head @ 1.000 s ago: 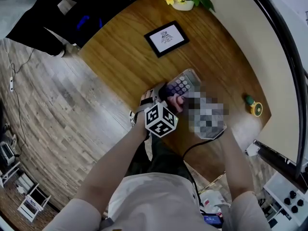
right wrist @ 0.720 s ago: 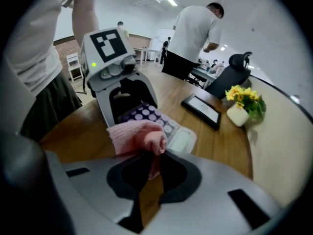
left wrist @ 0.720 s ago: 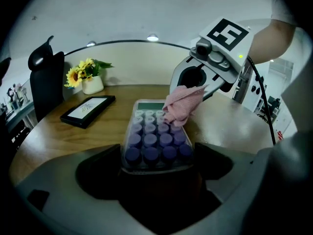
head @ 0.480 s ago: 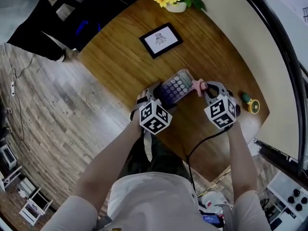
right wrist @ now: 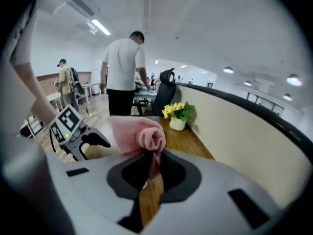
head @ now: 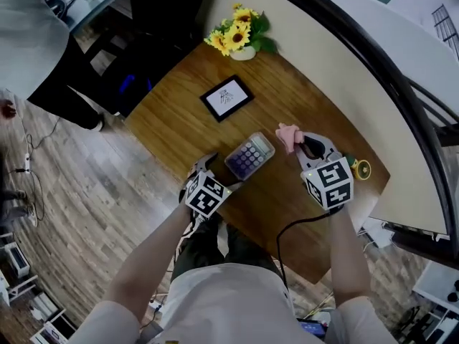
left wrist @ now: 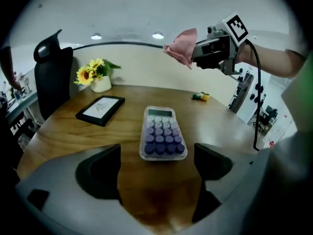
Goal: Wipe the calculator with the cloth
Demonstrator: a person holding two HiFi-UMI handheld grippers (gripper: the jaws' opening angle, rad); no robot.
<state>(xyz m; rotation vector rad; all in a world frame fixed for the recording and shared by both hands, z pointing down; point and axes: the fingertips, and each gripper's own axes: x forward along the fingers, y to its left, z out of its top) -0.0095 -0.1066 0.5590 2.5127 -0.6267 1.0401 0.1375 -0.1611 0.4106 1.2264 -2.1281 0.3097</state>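
Observation:
A clear calculator [head: 250,156] [left wrist: 162,132] with purple keys lies flat on the round wooden table [head: 287,192]. My left gripper [head: 215,172] [left wrist: 156,163] sits just short of its near end, jaws open with nothing between them. My right gripper [head: 297,140] [right wrist: 152,166] is raised to the right of the calculator, shut on a pink cloth [head: 288,135] [right wrist: 137,135] that bunches out past its tips. In the left gripper view the cloth [left wrist: 181,46] hangs in the air above the far side of the table.
A black-framed picture [head: 226,97] [left wrist: 101,109] lies beyond the calculator, and a pot of sunflowers [head: 238,37] [left wrist: 98,75] stands at the far edge. A small green and yellow object [head: 356,168] [left wrist: 200,96] sits at the right. A black chair [left wrist: 54,77] and people stand behind.
Both grippers have come off the calculator. My left gripper drew back toward me and stands open. My right gripper lifted away to the right with the cloth.

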